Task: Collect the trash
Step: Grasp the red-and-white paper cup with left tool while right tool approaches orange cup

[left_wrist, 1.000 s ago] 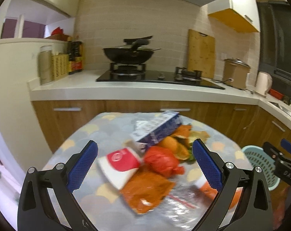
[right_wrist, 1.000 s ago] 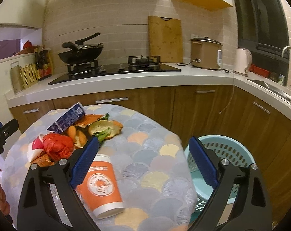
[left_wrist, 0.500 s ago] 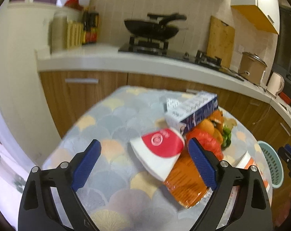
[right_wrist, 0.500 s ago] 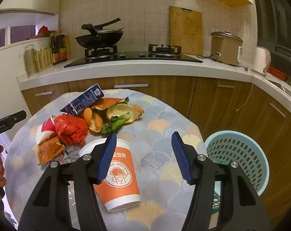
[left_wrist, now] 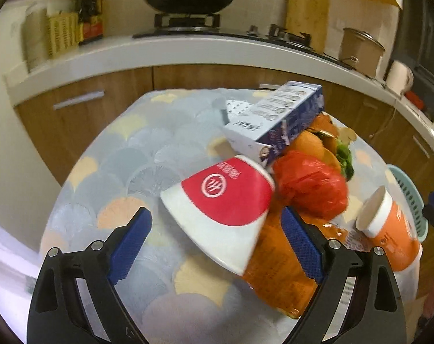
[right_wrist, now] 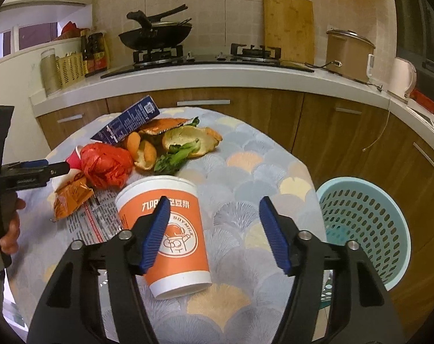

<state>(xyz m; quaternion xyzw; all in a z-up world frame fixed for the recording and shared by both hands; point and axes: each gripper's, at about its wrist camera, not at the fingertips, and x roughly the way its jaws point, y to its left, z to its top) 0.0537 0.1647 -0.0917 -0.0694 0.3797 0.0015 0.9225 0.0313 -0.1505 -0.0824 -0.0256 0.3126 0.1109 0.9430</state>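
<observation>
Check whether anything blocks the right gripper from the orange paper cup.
Nothing visible does. The right gripper is open, and the orange paper cup lies on its side directly ahead, overlapping the left finger in view and off-centre in the gap.

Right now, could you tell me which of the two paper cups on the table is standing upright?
The orange soy-milk cup stands upright, mouth up, near the teal basket. The red-and-white cup lies on its side against the trash pile.

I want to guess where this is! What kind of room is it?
A home kitchen, most likely: a wok sits on a gas stove, and a cutting board leans against the tiled wall.
</observation>
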